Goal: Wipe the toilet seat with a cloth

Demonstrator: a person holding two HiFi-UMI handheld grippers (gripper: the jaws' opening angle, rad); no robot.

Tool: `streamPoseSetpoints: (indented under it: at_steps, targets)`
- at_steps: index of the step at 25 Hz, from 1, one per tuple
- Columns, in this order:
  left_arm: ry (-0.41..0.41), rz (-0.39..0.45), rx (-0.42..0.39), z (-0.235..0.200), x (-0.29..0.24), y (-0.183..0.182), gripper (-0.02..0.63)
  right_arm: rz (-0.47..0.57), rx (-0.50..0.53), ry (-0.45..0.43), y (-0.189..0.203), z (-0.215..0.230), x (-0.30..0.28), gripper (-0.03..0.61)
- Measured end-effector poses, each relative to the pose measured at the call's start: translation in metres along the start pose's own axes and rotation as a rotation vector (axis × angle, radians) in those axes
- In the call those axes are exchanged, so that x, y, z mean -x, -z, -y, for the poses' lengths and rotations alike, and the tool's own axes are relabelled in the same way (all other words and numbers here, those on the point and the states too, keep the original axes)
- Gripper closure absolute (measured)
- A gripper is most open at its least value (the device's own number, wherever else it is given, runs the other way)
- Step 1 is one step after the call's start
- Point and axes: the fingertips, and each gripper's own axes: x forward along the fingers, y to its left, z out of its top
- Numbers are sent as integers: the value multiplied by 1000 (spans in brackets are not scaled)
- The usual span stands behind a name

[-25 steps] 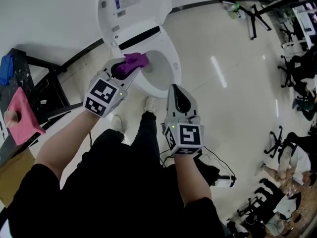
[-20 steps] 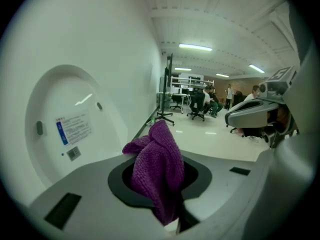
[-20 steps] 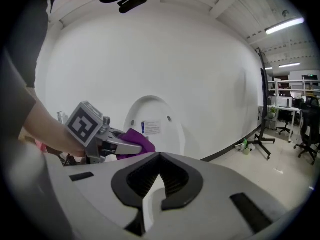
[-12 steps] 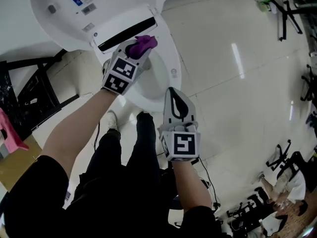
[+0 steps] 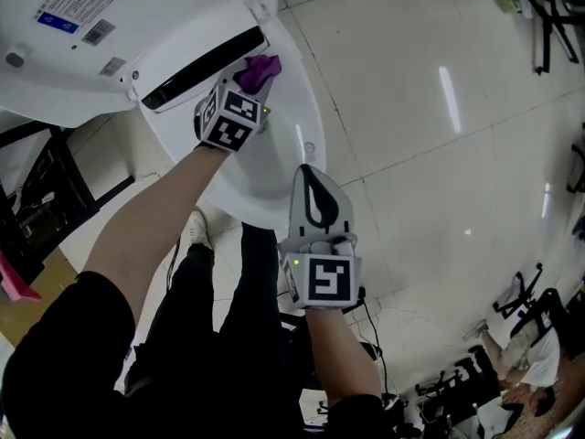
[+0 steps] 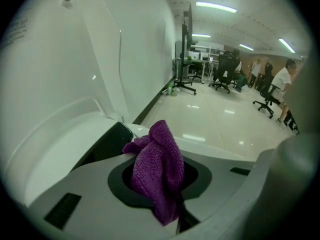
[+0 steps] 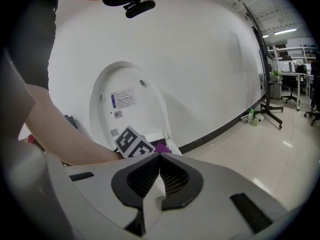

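At the far left edge only a sliver of a pink item (image 5: 9,286) is seen beside the black rack (image 5: 41,199); more of it was shown half a second ago. The raised toilet lid (image 5: 91,26) now fills the upper left of the head view, the toilet having been brought closer under the camera. The left tool (image 5: 250,82) has been carried further back along the bowl and is now held at the rear of the toilet seat (image 5: 313,117), just beside the dark slot under the lid hinge. It is closed on the purple cloth (image 5: 263,66), which is seen in the left gripper view bunched between the jaws and sticking out past them (image 6: 157,174). Whether the cloth touches the seat cannot be told. The right tool (image 5: 316,192) is kept over the front rim, much where it was, its jaws closed together on nothing (image 7: 159,159). To the right, the glossy tiled floor (image 5: 439,181) is seen.
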Motion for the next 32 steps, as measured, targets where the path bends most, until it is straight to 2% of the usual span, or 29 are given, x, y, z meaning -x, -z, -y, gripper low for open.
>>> streamPoseSetpoints:
  at_steps: [6,11,13,17,19,25,28,32]
  targets:
    - [-20,-37,-26,-4,-30,16,529,-15,-54,10,7,8,-9,563]
    - [-13,-36,-30,-2,-37,18,529,-21,-75,16,8,9,-6,563]
    - [26,-32,-12,6,-39,18,529,-23,-81,21,9,10,-4,563]
    - [202,-38,33,37,-40,16,529,-5,-57,30,7,12,2,563]
    - [239,-34,48,44,-36,14,528,-1,-59,31,4,9,5,563]
    - [245,33,17,61,17,-3,526,52,3,40,-14,-3,22,563]
    - [253,62,-10,72,60,-7,526,74,25,45,-24,-19,36,563]
    - [263,72,5,80,130,-12,525,98,40,48,-45,-51,65,561]
